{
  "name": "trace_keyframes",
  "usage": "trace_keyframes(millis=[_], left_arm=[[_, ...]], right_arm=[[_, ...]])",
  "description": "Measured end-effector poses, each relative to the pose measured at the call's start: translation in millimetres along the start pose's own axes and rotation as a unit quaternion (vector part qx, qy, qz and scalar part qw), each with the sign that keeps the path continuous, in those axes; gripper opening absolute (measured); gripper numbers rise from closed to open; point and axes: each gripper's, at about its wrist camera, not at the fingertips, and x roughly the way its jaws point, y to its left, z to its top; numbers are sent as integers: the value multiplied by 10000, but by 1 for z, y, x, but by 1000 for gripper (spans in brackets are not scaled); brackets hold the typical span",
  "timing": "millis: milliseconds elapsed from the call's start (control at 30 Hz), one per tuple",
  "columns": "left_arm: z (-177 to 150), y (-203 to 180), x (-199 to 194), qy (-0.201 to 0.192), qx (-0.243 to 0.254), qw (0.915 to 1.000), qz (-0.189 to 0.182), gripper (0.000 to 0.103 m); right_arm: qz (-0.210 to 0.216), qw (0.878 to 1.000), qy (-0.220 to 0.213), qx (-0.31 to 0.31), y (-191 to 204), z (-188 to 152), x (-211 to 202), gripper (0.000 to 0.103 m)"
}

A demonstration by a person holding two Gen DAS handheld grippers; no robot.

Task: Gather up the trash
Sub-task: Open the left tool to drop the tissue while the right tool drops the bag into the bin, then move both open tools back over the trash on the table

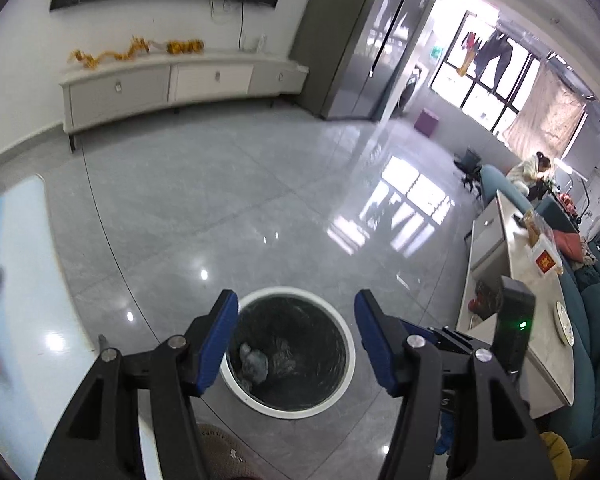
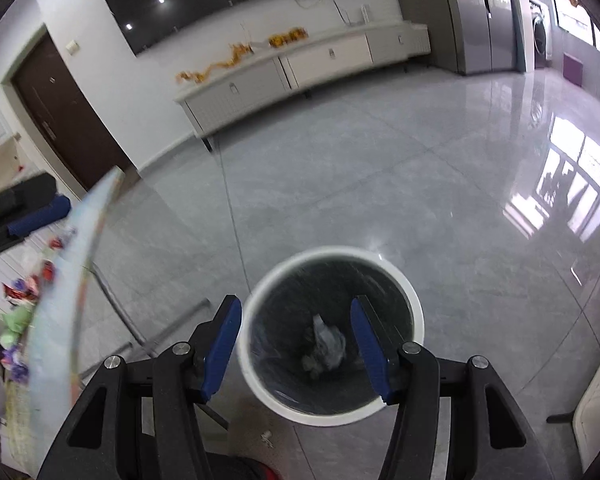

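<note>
A round white trash bin [image 1: 350, 344] with a black liner stands on the grey floor; crumpled grey trash [image 1: 254, 364] lies at its bottom. It also shows in the right wrist view [image 2: 414, 312] with the crumpled trash [image 2: 328, 344] inside. My left gripper [image 1: 296, 340] is open and empty above the bin. My right gripper [image 2: 296, 344] is open and empty above the bin too. Colourful wrappers [image 2: 28, 284] lie on a light table [image 2: 60, 300] to the left. The left gripper [image 2: 24, 216] also shows at the right wrist view's left edge.
A white low cabinet [image 1: 172, 84] stands along the far wall under a dark screen. A long white counter [image 1: 532, 304] and teal sofa [image 1: 596, 344] are at the right, with a seated person [image 1: 534, 168] beyond. The table's metal legs [image 2: 120, 308] stand beside the bin.
</note>
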Motion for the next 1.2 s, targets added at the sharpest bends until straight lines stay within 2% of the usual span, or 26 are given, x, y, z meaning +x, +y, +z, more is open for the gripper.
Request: trace_keyframes(millis=[67, 267, 433, 600, 733, 933, 1033, 1200], left_arm=[[-4, -1, -23, -240, 41, 9997, 63, 59], [-11, 9, -96, -630, 225, 9969, 418, 59], [-29, 50, -175, -1123, 72, 9907, 767, 59], [-57, 99, -246, -1456, -49, 9780, 1495, 59], [-83, 150, -299, -1695, -476, 9643, 1976, 59], [-134, 212, -350, -1851, -951, 9469, 2453, 59], [-152, 239, -355, -1773, -1161, 9461, 2448, 59], [-181, 270, -338, -1400, -1354, 9549, 2240, 59]], right_arm=[[85, 9996, -253, -89, 13, 6, -23, 54], [299, 9939, -929, -507, 61, 19, -82, 55], [557, 9839, -1380, -985, 110, 25, -129, 56], [792, 9726, -1608, -1484, 160, 27, -156, 56], [994, 9649, -1635, -1801, 201, 27, -161, 56], [1247, 9568, -1485, -2165, 256, 26, -151, 56], [1361, 9538, -1304, -2341, 281, 22, -141, 57], [1474, 9502, -915, -2589, 314, 8, -119, 57]])
